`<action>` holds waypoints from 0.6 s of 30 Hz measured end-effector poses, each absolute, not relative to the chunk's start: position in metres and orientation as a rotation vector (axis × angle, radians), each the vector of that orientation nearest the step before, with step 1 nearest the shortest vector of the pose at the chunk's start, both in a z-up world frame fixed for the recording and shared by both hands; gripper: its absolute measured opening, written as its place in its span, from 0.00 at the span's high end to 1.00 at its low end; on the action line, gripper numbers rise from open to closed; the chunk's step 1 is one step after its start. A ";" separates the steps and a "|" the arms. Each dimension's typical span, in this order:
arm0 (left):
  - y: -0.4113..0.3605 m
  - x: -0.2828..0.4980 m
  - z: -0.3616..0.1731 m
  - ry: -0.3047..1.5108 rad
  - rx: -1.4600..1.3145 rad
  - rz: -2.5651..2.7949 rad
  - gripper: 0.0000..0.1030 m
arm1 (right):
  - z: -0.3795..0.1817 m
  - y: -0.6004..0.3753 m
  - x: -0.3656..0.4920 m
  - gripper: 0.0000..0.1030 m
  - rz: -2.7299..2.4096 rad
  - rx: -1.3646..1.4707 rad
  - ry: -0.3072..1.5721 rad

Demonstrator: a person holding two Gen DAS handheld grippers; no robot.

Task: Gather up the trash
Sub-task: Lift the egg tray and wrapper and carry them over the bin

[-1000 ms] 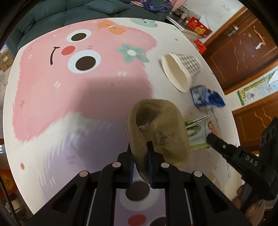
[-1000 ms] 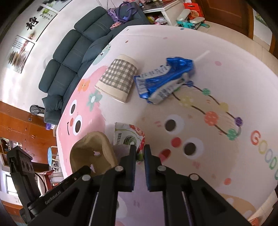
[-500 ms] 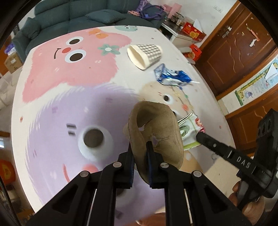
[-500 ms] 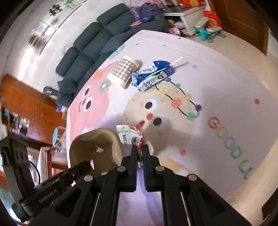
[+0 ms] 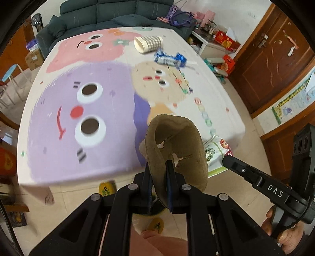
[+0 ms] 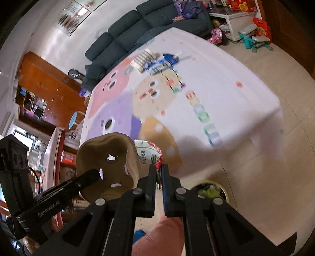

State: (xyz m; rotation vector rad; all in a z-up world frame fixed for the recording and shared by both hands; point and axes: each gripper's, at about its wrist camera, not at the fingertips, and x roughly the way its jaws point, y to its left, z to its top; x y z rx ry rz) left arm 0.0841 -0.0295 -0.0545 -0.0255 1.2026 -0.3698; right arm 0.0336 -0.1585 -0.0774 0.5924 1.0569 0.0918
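Observation:
My left gripper (image 5: 158, 167) is shut on a torn brown paper cup sleeve (image 5: 177, 149), held in the air off the table's near edge. My right gripper (image 6: 159, 169) is shut on a green and white snack wrapper (image 6: 147, 152); the wrapper also shows in the left wrist view (image 5: 217, 152). The brown sleeve shows in the right wrist view (image 6: 106, 163) too. A checked paper cup (image 5: 148, 43) and a blue wrapper (image 5: 170, 58) lie on the far side of the cartoon tablecloth (image 5: 94, 102). A trash bin (image 6: 211, 190) stands on the floor below my right gripper.
A dark sofa (image 5: 110, 17) stands behind the table. Wooden doors (image 5: 275, 59) are at the right. A low white table with red boxes (image 5: 218, 42) is at the back right. A person's knee (image 6: 157, 236) is under the grippers.
Both grippers have pulled back and up from the table, past its near edge, each carrying its item. The table now looks farther off and the floor and bin have come into view.

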 end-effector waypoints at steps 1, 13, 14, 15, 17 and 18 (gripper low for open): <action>-0.031 0.075 -0.056 1.208 -0.011 -0.365 0.91 | -0.082 -0.161 0.024 0.95 0.096 0.597 1.071; -0.039 0.029 -0.122 1.329 0.107 -0.317 0.90 | -0.148 -0.163 -0.034 0.95 0.070 0.650 1.216; -0.039 0.028 -0.130 1.338 0.111 -0.314 0.90 | -0.157 -0.162 -0.035 0.95 0.067 0.652 1.230; -0.039 0.026 -0.145 1.352 0.117 -0.308 0.90 | -0.167 -0.160 -0.036 0.95 0.063 0.653 1.246; -0.039 0.024 -0.168 1.376 0.124 -0.296 0.90 | -0.192 -0.158 -0.038 0.95 0.049 0.665 1.284; -0.038 0.023 -0.185 1.389 0.124 -0.290 0.90 | -0.206 -0.157 -0.038 0.95 0.040 0.670 1.300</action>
